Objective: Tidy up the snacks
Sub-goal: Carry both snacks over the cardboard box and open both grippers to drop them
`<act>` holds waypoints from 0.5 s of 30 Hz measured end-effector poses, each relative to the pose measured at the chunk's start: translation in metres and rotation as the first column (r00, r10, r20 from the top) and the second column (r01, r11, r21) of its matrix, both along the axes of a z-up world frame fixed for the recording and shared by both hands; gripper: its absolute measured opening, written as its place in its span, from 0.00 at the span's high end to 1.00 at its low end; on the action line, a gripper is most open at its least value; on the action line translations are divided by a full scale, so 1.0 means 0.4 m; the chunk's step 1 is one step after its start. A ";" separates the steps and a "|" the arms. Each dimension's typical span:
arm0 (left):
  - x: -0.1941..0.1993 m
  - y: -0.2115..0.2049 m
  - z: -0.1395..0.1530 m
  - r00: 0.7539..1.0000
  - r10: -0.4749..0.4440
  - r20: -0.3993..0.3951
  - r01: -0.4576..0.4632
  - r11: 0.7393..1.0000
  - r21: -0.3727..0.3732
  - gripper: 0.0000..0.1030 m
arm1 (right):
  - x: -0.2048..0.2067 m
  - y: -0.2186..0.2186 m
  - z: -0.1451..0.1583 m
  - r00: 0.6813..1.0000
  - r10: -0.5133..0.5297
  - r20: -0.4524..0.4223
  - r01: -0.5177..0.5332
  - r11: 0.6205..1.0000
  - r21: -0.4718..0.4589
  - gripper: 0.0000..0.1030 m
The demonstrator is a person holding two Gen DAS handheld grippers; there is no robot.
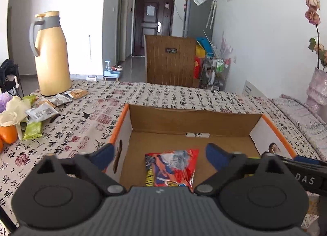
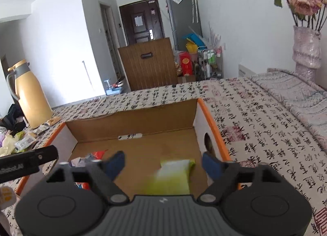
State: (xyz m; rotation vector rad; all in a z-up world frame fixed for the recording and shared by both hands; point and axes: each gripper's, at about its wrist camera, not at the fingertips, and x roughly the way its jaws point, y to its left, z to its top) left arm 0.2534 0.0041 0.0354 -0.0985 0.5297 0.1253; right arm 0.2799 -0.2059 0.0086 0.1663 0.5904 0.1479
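An open cardboard box (image 1: 196,121) with orange rims sits on the table. A red snack bag (image 1: 173,166) lies on the box floor, between the spread blue fingers of my left gripper (image 1: 161,155), which is open and not touching it. In the right wrist view a green and white snack packet (image 2: 173,176), blurred, is inside the same box (image 2: 130,117) below my right gripper (image 2: 163,163); its jaws stand wide and off the packet. The red bag (image 2: 96,155) shows at the left of the box.
Several loose snack packets (image 1: 38,113) lie at the table's left beside a yellow thermos jug (image 1: 51,56) and oranges (image 1: 8,134). A vase of dried flowers (image 2: 306,52) stands at the back right. A wooden chair back (image 1: 169,60) is behind the table.
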 end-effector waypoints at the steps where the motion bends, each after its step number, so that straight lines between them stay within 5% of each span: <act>1: -0.002 -0.001 0.005 1.000 0.006 0.007 -0.006 1.000 0.005 0.00 | -0.002 0.000 0.003 1.000 -0.001 0.002 0.001 1.000 0.001 0.10; 5: -0.008 0.001 0.022 1.000 0.014 0.014 -0.014 1.000 0.001 0.00 | -0.006 -0.001 0.017 1.000 -0.005 0.018 0.006 1.000 -0.007 0.00; 15: -0.075 0.000 0.091 0.998 0.025 0.062 -0.025 1.000 0.003 0.00 | -0.066 -0.006 0.088 0.997 -0.013 0.078 0.014 1.000 -0.017 0.00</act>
